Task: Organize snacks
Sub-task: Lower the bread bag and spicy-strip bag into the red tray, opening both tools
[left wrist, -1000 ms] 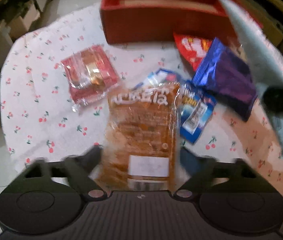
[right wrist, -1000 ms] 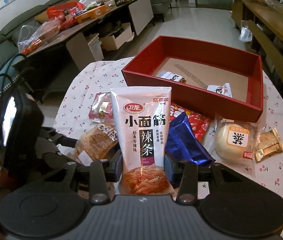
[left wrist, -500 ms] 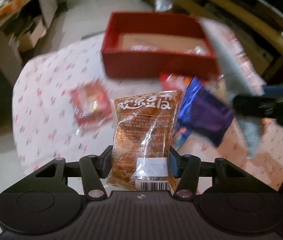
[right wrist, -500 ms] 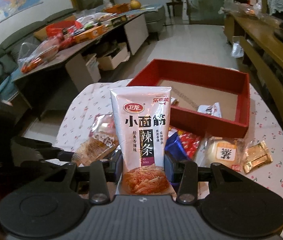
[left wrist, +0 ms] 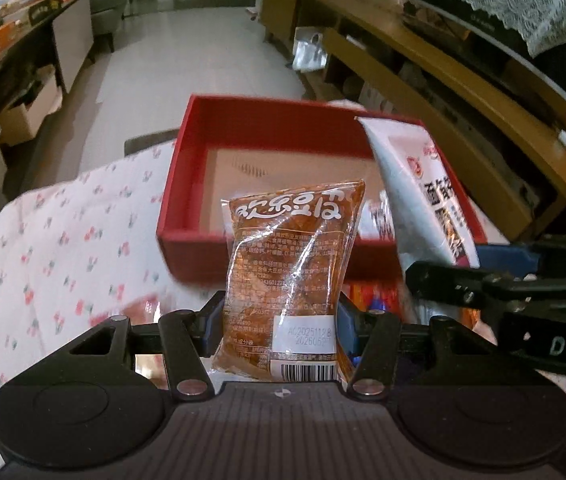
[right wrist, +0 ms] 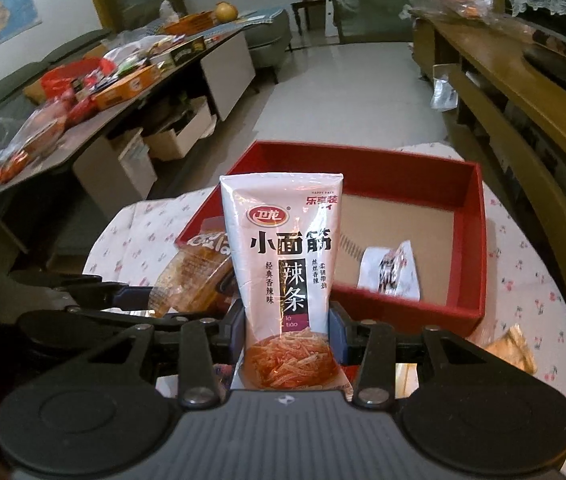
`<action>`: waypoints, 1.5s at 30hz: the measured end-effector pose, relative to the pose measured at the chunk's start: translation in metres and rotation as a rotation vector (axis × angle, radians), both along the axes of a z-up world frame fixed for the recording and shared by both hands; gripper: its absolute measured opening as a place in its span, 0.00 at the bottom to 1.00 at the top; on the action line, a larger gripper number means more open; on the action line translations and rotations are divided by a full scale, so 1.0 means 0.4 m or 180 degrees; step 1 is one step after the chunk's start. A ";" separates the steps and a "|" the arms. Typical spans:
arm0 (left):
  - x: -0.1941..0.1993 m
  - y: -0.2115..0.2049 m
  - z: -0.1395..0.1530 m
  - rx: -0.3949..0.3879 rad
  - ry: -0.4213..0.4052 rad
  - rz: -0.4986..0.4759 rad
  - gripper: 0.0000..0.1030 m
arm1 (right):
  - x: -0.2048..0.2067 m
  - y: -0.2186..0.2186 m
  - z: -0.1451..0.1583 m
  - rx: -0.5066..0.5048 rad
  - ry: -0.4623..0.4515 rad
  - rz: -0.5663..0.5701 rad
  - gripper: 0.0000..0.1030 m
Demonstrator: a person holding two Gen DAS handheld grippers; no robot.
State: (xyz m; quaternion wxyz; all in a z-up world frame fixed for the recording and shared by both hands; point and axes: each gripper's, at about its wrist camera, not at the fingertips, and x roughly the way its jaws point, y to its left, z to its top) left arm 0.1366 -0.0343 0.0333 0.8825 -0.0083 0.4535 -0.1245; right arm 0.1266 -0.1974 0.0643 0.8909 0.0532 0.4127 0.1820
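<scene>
From the left wrist, the left gripper point(left wrist: 281, 316) is clamped on an orange-brown snack packet point(left wrist: 289, 276) standing upright at lower centre. Its jaws closed in on the packet within the last second. Behind it, mid-frame, sits the red box point(left wrist: 187, 196) on the cherry-print tablecloth point(left wrist: 63, 236).

From the right wrist, the right gripper point(right wrist: 289, 332) grips a white spicy-strip pouch point(right wrist: 283, 264) at centre. The red box point(right wrist: 479, 240), upper right of centre, holds a small white packet point(right wrist: 391, 272). The orange-brown packet point(right wrist: 199, 272) shows at left.
</scene>
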 end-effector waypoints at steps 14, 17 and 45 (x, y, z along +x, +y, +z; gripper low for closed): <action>0.156 -0.023 0.012 -0.0032 -0.0113 0.0116 0.60 | 0.168 -0.024 -0.002 0.0112 0.0049 -0.0180 0.52; 0.185 -0.021 0.005 -0.0011 -0.0111 0.0149 0.60 | 0.203 -0.020 -0.013 0.0094 0.0060 -0.0215 0.52; 0.260 -0.038 -0.089 0.0412 -0.0005 0.0265 0.70 | 0.305 -0.006 -0.131 -0.0181 0.0338 -0.0310 0.54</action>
